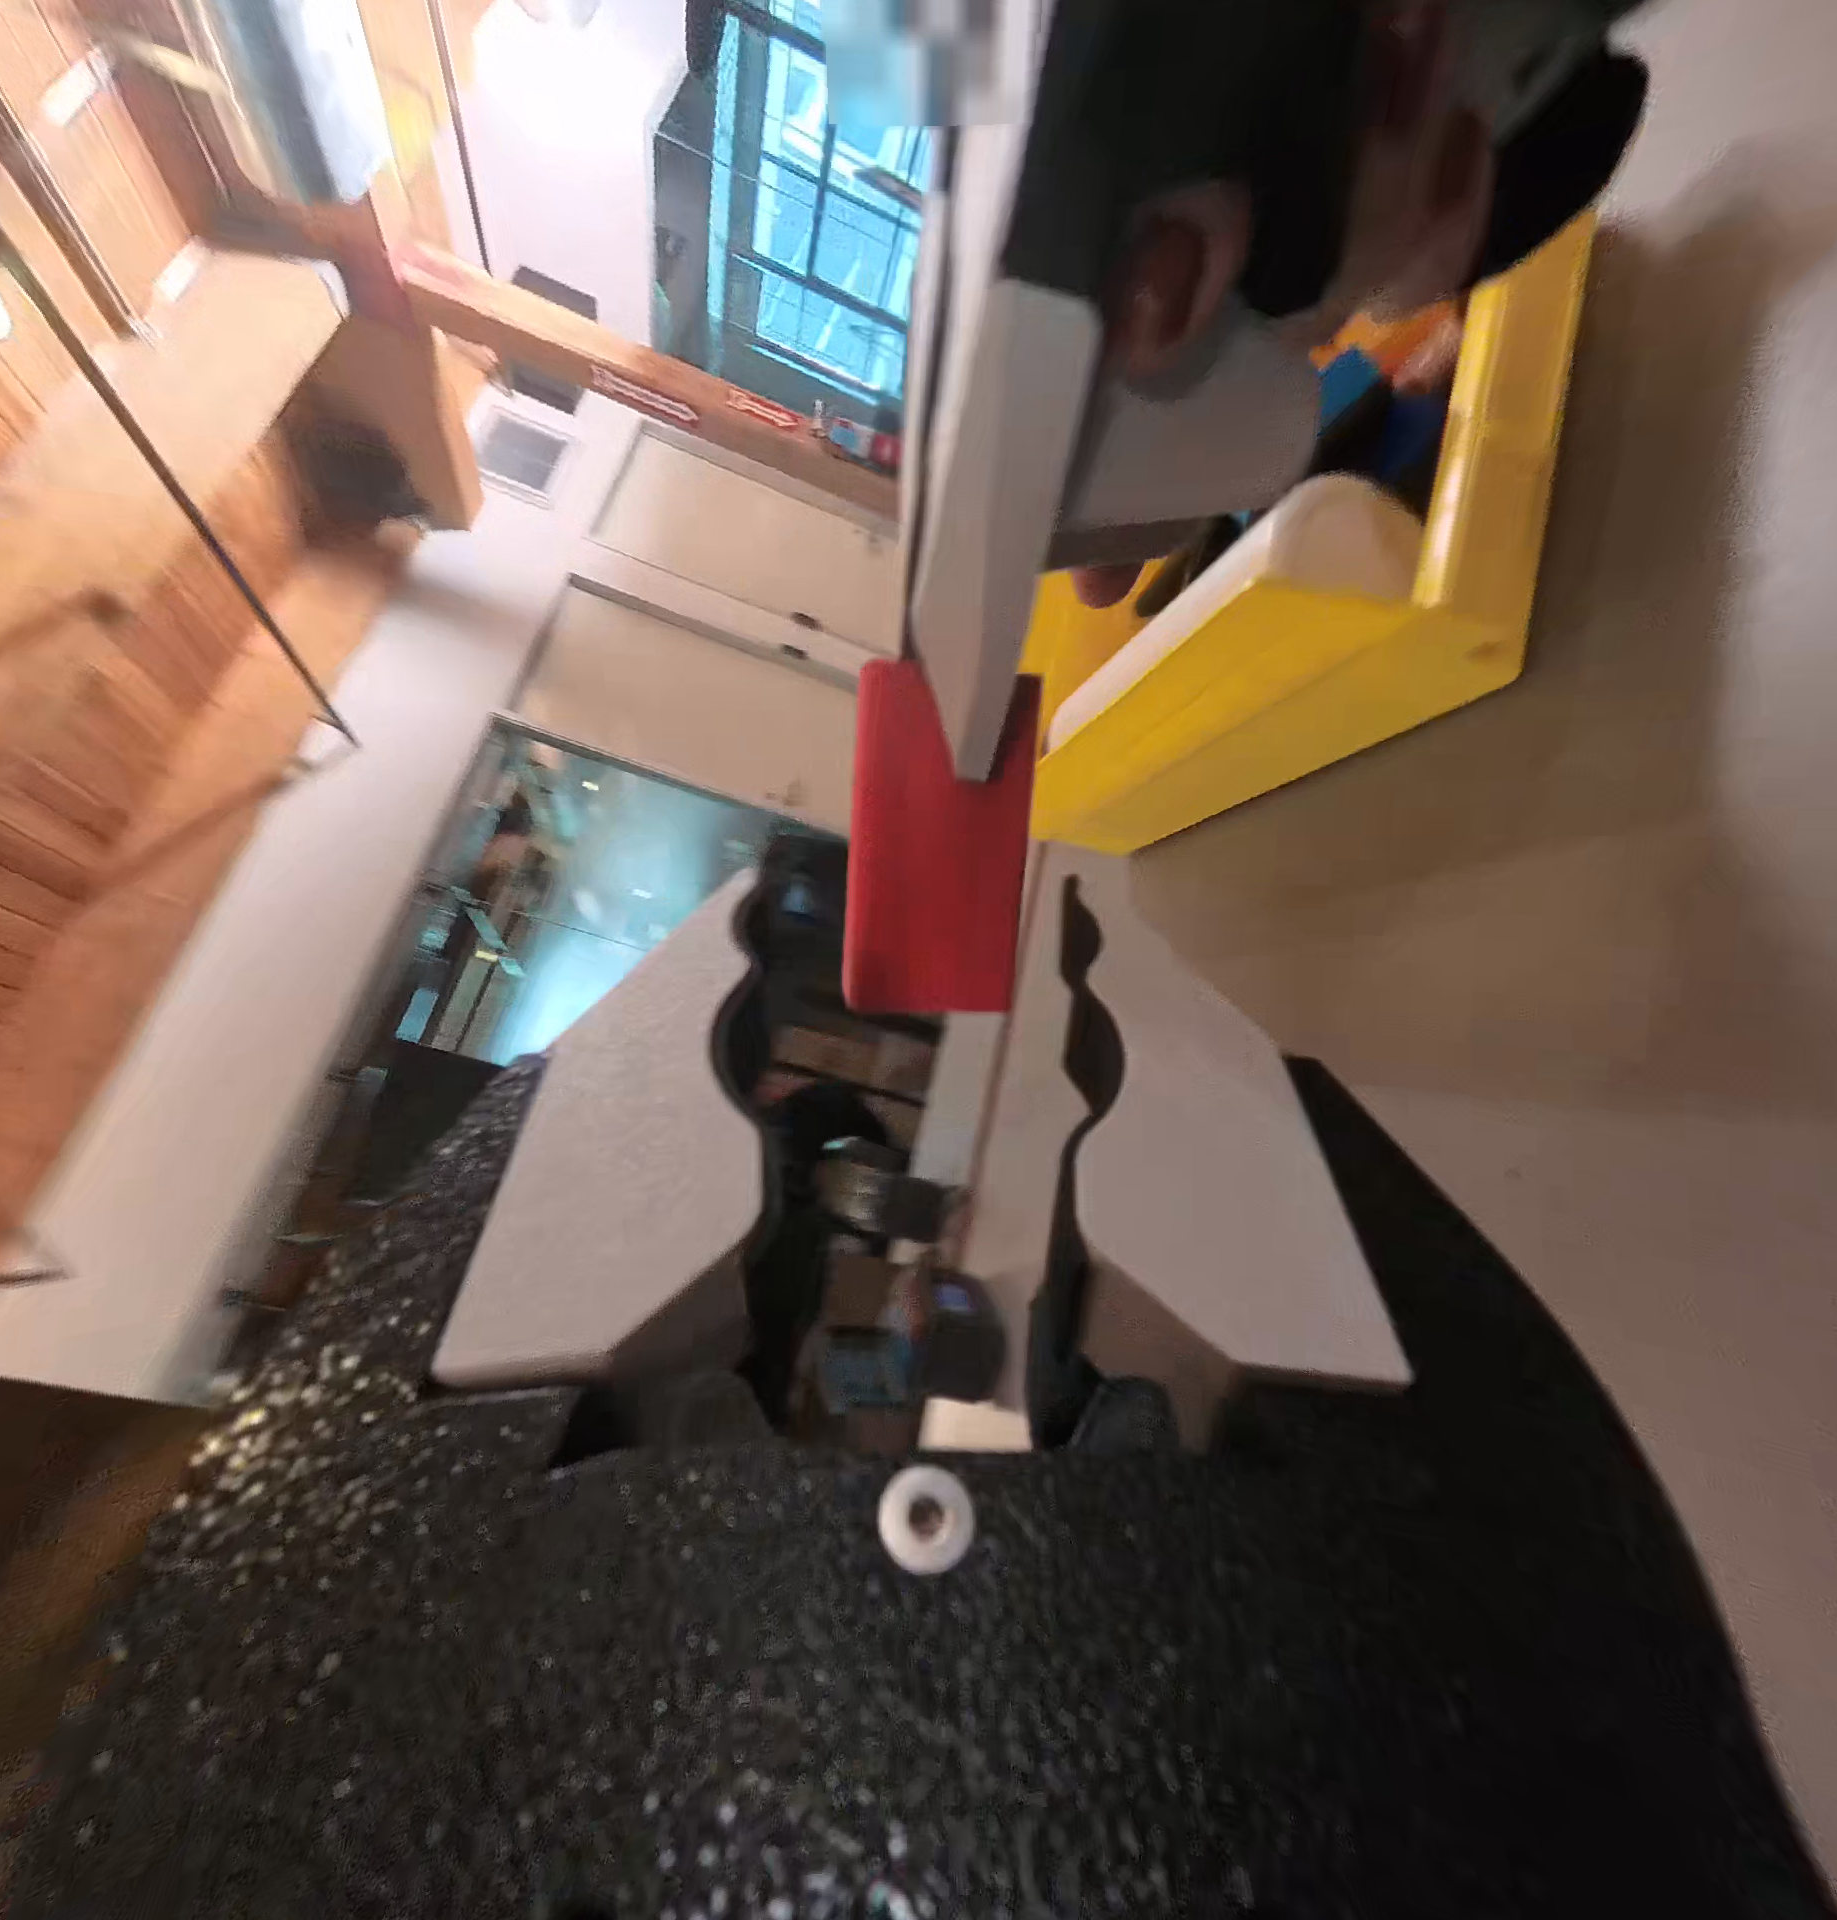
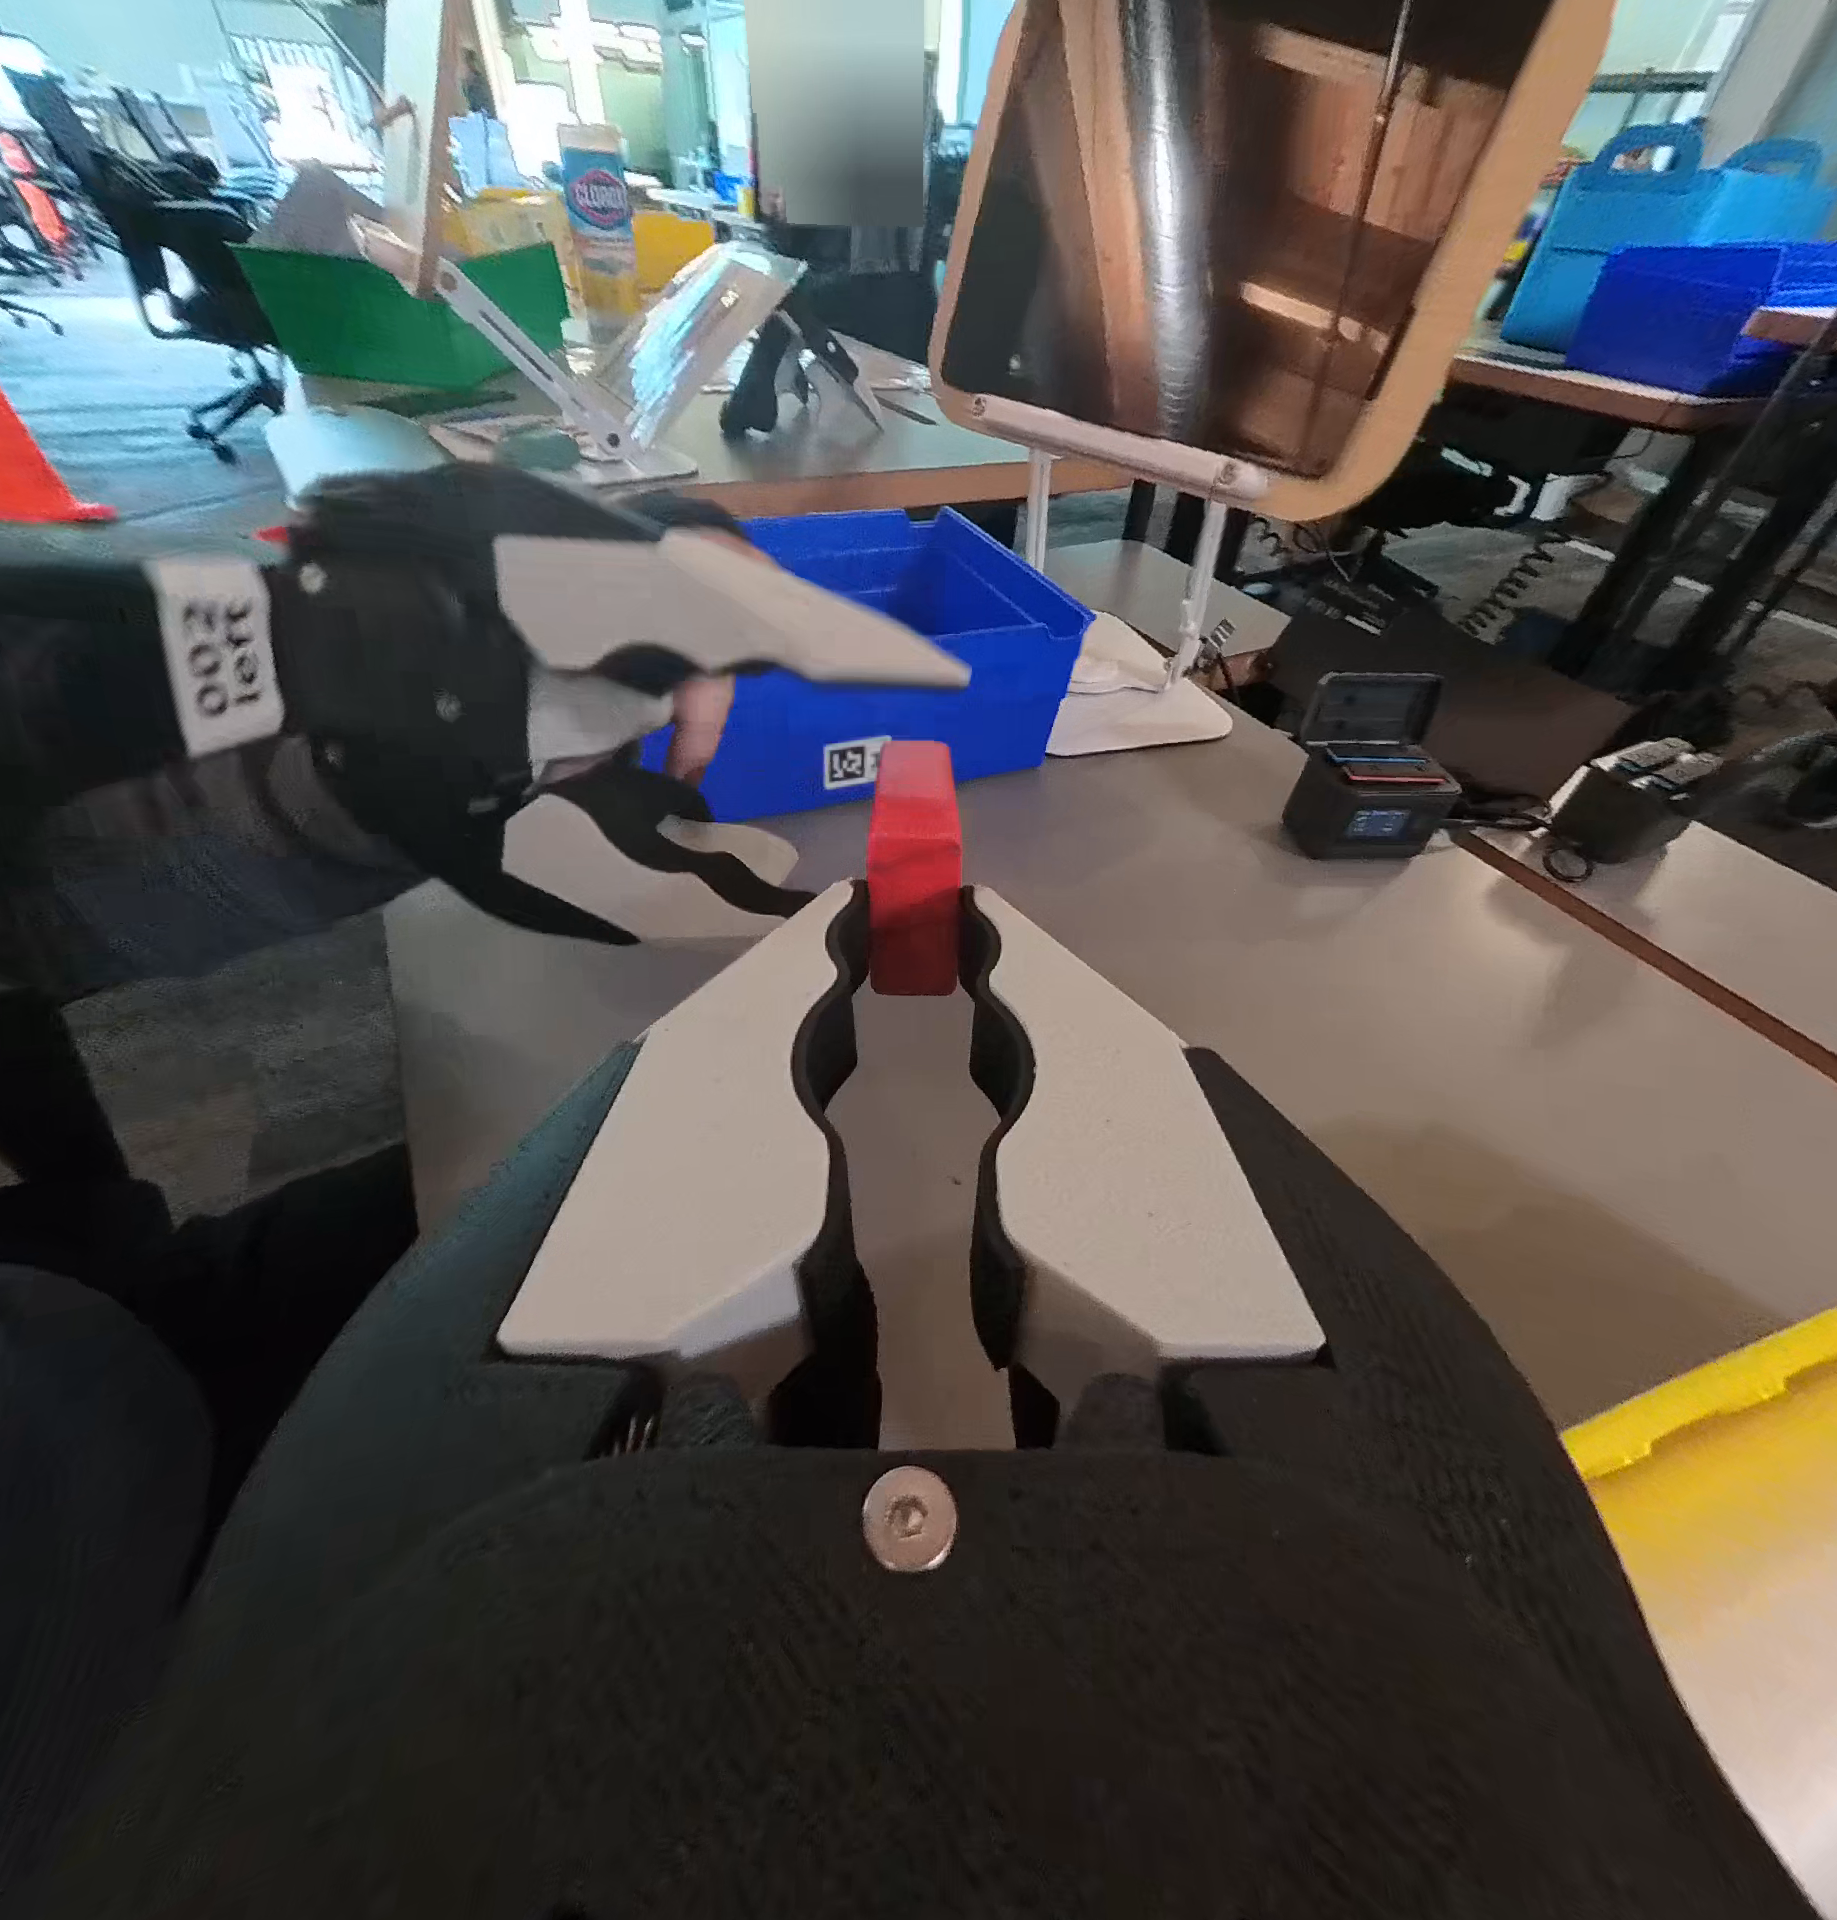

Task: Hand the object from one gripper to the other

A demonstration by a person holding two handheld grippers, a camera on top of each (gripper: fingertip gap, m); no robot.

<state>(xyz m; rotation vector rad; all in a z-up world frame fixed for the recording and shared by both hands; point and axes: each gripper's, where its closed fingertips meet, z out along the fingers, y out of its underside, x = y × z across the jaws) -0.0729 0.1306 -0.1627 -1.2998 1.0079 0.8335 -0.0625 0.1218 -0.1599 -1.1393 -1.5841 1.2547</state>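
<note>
The left tool occupies the left of the right wrist view, fingers spread wide, empty, and just beside the red block without touching it. At centre, the right tool pinches the block at its lower end between the fingertips, holding it in the air above the grey surface.

Handling (a judgement): the block appears rigid, light and smooth-faced, likely painted wood or plastic, not fragile. The flat faces suit a two-finger pinch. The free upper half is the place to take hold.

Orientation: the long axis runs away from the right tool, upright in its view, with the free end pointing up and far. In the left wrist view the block lies between the spread fingers of the left tool, one finger of the right tool across its far end.

To the right, a yellow bin rests on the surface.
</note>
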